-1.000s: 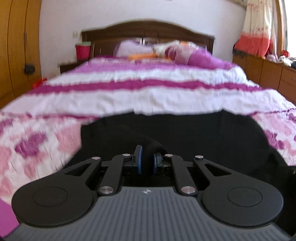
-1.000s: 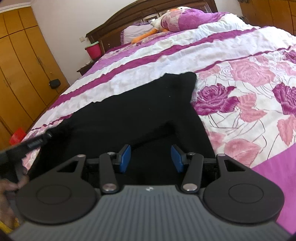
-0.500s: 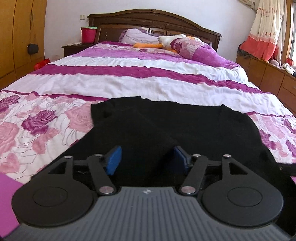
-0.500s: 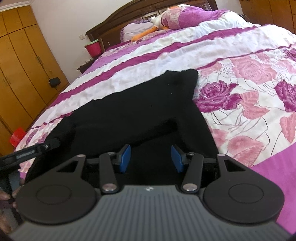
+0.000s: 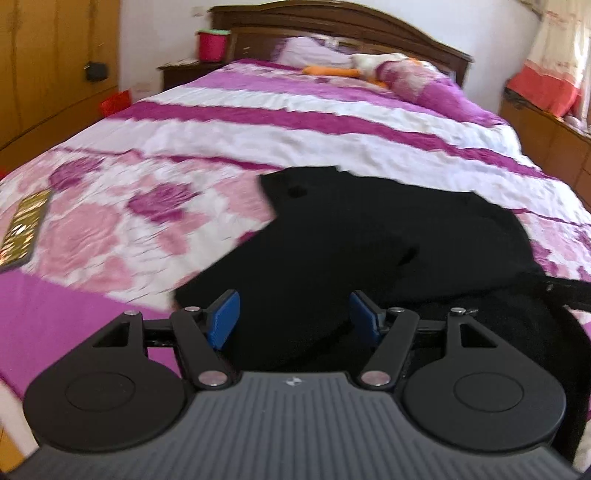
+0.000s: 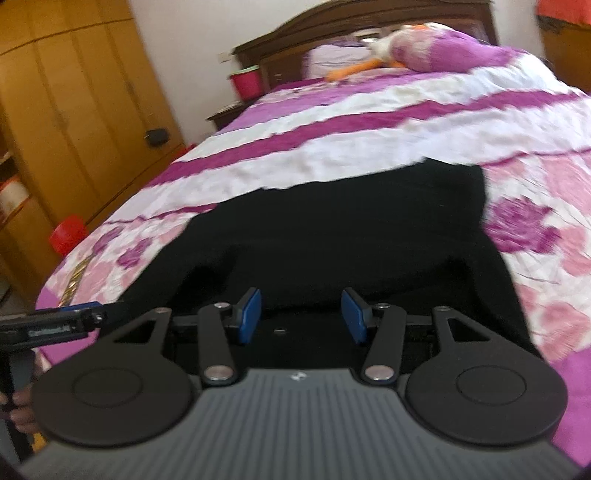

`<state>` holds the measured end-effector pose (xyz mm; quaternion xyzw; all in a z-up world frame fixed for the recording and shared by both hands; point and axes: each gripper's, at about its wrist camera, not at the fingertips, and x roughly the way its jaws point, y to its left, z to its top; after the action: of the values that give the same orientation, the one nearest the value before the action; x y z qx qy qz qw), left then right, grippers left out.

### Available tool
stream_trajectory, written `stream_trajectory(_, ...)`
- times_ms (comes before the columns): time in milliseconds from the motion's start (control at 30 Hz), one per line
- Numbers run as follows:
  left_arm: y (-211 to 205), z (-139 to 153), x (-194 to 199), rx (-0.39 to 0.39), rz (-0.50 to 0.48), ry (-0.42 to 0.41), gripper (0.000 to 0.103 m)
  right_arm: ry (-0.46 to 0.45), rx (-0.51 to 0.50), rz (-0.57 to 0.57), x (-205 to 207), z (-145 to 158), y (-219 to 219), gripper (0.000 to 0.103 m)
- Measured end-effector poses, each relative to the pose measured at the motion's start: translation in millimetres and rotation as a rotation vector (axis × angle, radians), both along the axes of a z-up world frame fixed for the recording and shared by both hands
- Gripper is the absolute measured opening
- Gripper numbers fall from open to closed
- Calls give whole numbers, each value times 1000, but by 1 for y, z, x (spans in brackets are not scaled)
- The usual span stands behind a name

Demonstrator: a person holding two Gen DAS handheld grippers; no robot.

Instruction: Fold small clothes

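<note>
Leftmost in the left wrist view, a flat gold-patterned object (image 5: 24,229) lies on the floral bedspread (image 5: 110,221), well apart from the black garment (image 5: 369,251). That garment lies flat near the foot of the bed, to the right of the object; its long axis runs across the bed, and a squared corner points toward the wooden headboard (image 5: 332,22). The left gripper (image 5: 293,319) hangs over the garment's near edge; its jaws have just been opening and now stand wide apart, the blue pads pressing on nothing, with cloth below them. In the right wrist view, the right gripper (image 6: 301,315) is likewise parted above the black cloth, gripping nothing. A red bucket (image 5: 212,45) stands on the bedside table beside the headboard.
</note>
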<state>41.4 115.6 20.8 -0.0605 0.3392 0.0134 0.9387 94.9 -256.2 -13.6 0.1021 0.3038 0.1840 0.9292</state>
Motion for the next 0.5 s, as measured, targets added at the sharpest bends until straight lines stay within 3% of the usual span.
stream_trajectory(200,38,-19,-15,13,123,65,71,13,14,169,4,8,50,52)
stream_trajectory(500,72,-36,-33,-13,209,110,71,15,-19,405,3,12,135,52)
